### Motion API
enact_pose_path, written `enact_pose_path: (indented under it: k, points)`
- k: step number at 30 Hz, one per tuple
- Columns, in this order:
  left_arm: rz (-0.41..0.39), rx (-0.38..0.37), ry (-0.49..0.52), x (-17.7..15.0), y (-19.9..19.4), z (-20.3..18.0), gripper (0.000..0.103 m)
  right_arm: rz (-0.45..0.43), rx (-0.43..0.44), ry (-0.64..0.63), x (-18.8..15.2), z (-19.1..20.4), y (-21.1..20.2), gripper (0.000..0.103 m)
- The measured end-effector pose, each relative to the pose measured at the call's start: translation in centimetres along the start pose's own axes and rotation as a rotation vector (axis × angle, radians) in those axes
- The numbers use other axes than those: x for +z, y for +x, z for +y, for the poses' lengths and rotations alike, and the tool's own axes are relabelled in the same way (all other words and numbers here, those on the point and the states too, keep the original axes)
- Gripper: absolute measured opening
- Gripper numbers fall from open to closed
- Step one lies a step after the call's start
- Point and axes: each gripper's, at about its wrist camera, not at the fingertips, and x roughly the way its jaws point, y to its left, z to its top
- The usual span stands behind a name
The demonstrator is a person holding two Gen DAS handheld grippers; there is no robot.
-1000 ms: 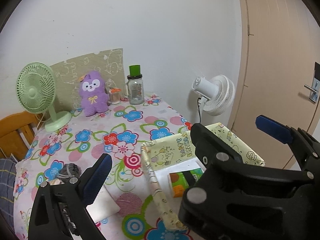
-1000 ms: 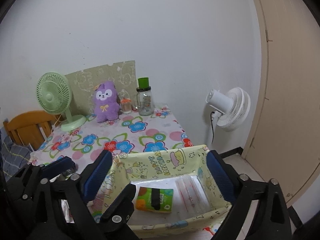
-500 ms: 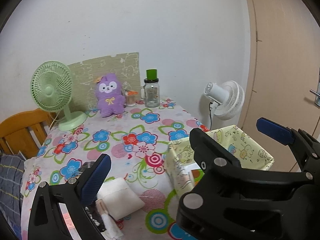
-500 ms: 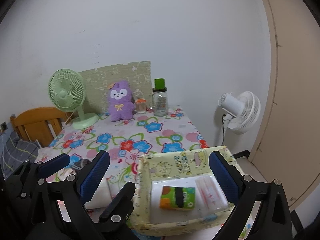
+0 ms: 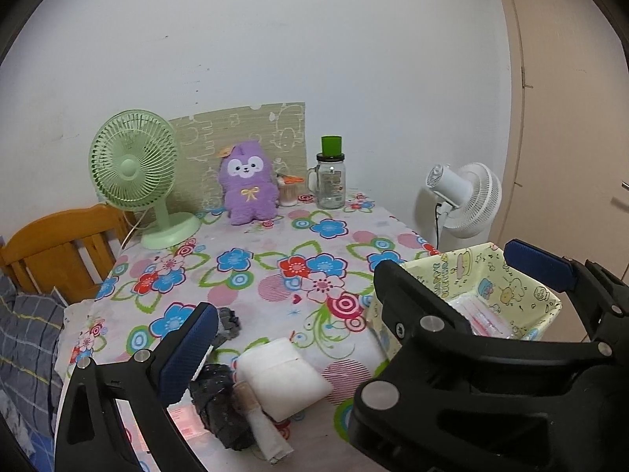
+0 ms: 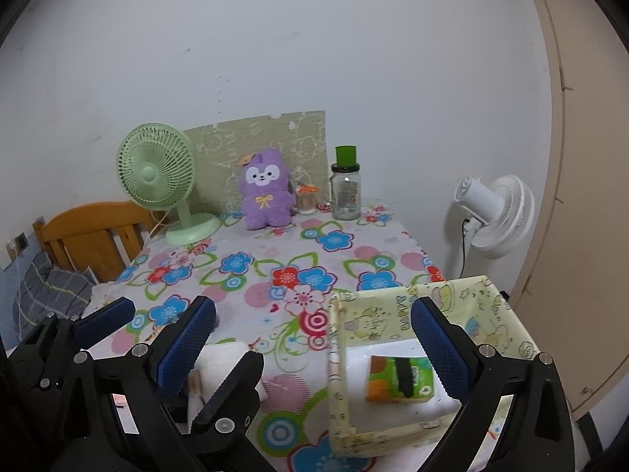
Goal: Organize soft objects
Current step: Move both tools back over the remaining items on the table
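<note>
White folded cloth lies on counter just ahead of my left gripper, fingers apart, empty. Right gripper also spread, empty. Only right view shows the tissue pack inside the yellow basket; left shows the dark bundle.

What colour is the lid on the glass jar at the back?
Green, on the glass jar; clearest in the left wrist view.

Both hand-held grippers pulled back — white cloth revealed.
</note>
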Motion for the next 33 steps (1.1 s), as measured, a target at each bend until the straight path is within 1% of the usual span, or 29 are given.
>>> enact_pose_path:
  k: [9,17,33]
  points:
    - [0.008,0.030,-0.015,-0.8,-0.1,1.9,0.103,0.010,0.012,-0.026,-0.4,2.2,0.6,0.101]
    - [0.041,0.066,-0.040,-1.9,0.4,4.1,0.103,0.037,0.032,-0.038,-1.1,4.1,1.9,0.101]
    - [0.109,0.102,-0.093,-4.5,1.8,8.0,0.102,0.090,0.097,-0.059,-3.2,7.8,4.6,0.101]
